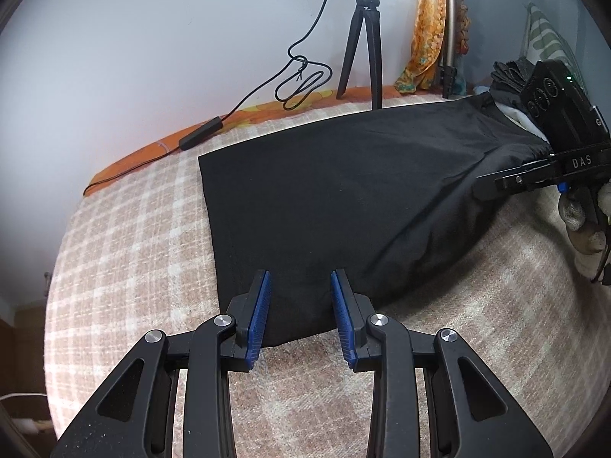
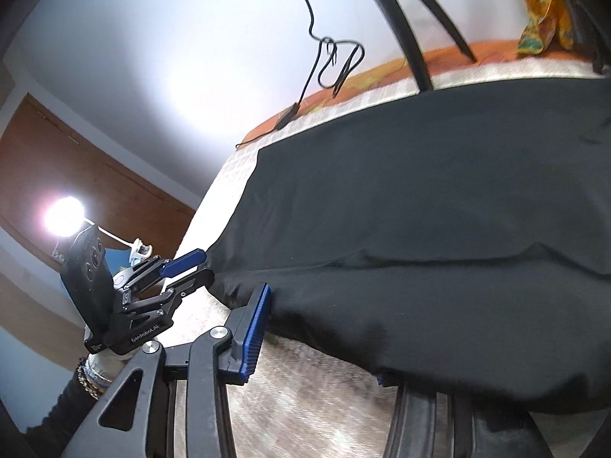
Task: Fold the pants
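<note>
Checked bedcover [image 1: 126, 252] carries the black pants [image 1: 343, 191], laid flat in front of the tripod [image 1: 362, 45]. Left gripper [image 1: 301, 313] gapes wide over their near hem corner, gripping nothing. Right gripper [image 1: 496, 181] sits at the waist end; whether its jaws pinch cloth, I cannot tell.

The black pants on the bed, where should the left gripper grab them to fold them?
Grab the black pants at the near hem corner, coming in low from the front edge of the plaid blanket. That corner lies flat right between the open left gripper jaws.
</note>
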A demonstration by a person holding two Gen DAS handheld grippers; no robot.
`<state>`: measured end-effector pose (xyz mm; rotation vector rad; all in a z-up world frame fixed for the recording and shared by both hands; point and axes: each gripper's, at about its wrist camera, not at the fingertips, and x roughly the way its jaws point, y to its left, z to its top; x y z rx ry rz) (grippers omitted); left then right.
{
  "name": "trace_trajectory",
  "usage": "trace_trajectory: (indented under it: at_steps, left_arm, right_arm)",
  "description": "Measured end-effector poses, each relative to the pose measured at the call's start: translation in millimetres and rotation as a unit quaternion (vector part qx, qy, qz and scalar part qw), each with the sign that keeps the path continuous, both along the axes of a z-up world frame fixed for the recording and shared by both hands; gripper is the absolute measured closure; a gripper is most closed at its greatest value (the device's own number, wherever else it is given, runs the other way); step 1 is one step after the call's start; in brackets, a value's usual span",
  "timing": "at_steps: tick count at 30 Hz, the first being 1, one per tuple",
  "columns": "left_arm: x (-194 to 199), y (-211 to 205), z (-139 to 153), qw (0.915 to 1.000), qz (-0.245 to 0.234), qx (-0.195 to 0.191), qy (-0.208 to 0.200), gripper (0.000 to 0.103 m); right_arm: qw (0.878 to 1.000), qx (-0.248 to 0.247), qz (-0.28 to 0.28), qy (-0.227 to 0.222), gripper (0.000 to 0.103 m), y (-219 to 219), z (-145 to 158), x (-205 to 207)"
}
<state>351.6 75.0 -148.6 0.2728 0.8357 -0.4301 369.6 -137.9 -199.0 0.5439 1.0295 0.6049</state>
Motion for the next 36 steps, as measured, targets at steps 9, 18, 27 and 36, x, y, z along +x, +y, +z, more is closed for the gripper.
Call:
trace_trajectory:
  at_steps: [9, 18, 27, 36]
  left_arm:
    - [-4, 11, 8, 0.9999, 0.009, -0.009, -0.008, 0.072]
    - [-16, -4, 11, 0.9998, -0.012, -0.009, -0.012, 0.072]
    - [-42, -37, 3, 0.9961, -0.079, -0.035, 0.015, 0.072]
    - [-54, -95, 2, 0.987, -0.154, -0.033, 0.033, 0.072]
  right_arm:
    - [0.989, 0.114, 0.009, 0.095, 0.069, -3, -1, -5]
    - [0.989, 0.092, 0.001, 0.118, 0.086, 5, -19, -11]
    - [0.998, -0.003, 0.029, 0.055, 0.065, -8, 24, -37]
    - [0.981, -0.189, -0.046, -0.005, 0.065, -69, 38, -26]
